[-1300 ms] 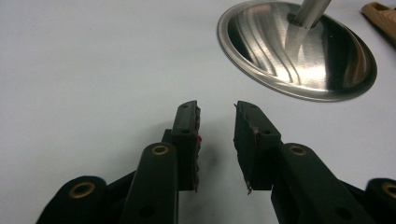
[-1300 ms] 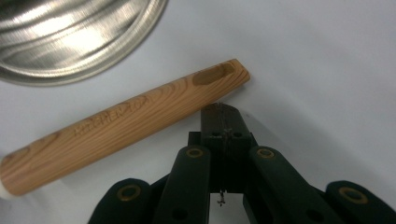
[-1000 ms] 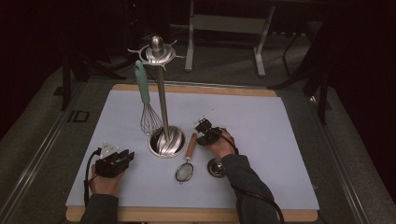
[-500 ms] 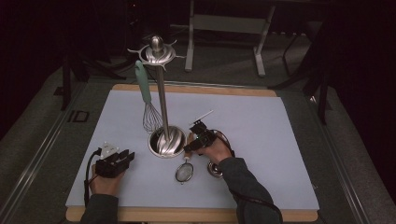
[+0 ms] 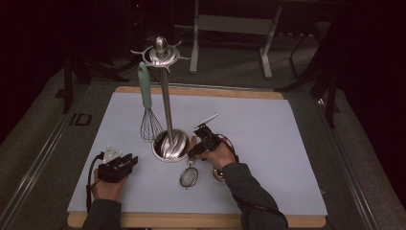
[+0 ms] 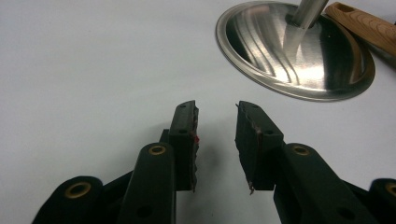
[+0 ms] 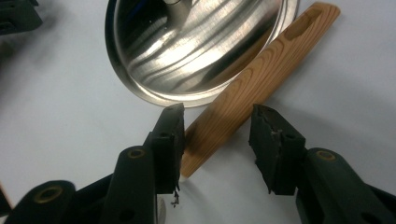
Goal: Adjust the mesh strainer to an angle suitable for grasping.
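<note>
A steel utensil stand (image 5: 170, 143) rises from a round base (image 6: 299, 51) on the pale mat; a teal-handled whisk (image 5: 145, 91) hangs from its top. A small strainer (image 5: 188, 177) lies in front of the base, its wooden handle (image 7: 252, 79) resting against the base rim (image 7: 196, 46). My right gripper (image 7: 215, 112) straddles that handle low down; its jaws have just been closing a little, the handle lies between them, and a gap remains at the right pad. My left gripper (image 6: 215, 109) rests open and empty on the mat left of the base (image 5: 130, 161).
A small round metal piece (image 5: 219, 175) lies on the mat under my right wrist. The pale mat (image 5: 277, 124) covers a wooden table, with free room to the right and at the back. Dark floor and table legs lie beyond.
My right gripper has moved left from beside the strainer onto its wooden handle, and its jaws have opened from shut. The left hand has stayed put.
</note>
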The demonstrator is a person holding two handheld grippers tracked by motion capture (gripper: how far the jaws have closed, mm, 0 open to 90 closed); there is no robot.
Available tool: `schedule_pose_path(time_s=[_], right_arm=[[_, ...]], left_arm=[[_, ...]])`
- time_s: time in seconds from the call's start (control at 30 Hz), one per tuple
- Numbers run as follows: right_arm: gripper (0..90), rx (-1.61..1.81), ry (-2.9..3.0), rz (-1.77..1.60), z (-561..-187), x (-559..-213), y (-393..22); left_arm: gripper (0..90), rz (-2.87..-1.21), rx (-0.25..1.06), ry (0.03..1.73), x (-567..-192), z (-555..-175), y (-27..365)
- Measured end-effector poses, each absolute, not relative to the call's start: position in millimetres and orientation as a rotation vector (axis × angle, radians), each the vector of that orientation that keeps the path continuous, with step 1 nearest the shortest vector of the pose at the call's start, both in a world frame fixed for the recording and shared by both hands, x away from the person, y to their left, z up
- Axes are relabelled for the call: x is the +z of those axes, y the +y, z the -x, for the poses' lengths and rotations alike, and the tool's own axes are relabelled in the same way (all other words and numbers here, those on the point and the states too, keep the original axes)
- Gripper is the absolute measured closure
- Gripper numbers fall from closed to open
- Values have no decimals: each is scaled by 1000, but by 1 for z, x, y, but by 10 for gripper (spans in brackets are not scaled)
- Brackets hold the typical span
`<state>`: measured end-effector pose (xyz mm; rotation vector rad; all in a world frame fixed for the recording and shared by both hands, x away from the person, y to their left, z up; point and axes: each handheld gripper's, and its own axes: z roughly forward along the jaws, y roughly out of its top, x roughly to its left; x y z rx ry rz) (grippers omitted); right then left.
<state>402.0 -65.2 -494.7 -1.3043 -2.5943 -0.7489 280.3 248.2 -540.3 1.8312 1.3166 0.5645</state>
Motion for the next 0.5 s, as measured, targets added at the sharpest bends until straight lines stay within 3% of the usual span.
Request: schedule_pose_path(time_s=[0.33,0.5], right_arm=[[489,-749,-2472,1315,-409,-504,-70],[545,-776,-2462,1289,-406,-509,-61]], left_arm=[[687,-1824,562,1319,-540,-280,249],[687,-1819,560,1319,-540,-280,249]])
